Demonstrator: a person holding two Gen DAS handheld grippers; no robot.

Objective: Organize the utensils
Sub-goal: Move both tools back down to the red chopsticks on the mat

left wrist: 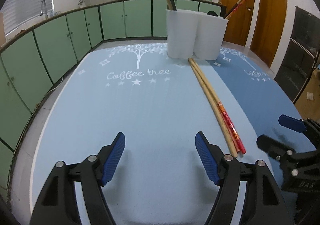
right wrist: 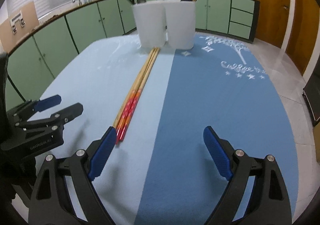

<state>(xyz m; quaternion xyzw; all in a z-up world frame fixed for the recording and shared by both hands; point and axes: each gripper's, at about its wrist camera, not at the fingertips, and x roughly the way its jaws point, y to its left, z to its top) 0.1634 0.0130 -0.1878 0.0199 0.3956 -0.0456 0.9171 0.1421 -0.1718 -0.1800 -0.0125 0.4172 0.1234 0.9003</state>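
Chopsticks [left wrist: 215,103] flat on the table, both grippers released and empty above it
Left gripper [left wrist: 160,157] jaws spread over the pale-blue mat [left wrist: 120,115], nothing between the pads; chopsticks lie just to its right, red-patterned ends nearest, bare tips touching the base of the white two-compartment holder [left wrist: 196,35]. Right gripper [right wrist: 160,153] also spread wide, left pad just beside the red ends, no contact I can confirm; it sits over the seam between the pale mat and the darker blue mat [right wrist: 220,115]. Holder already has chopsticks standing in both compartments. Mat print reads "Coffee tree" [left wrist: 138,74]. Lettering on the gripper bodies: "DAS" and what looks like "GenRobot.AI", partly blurred
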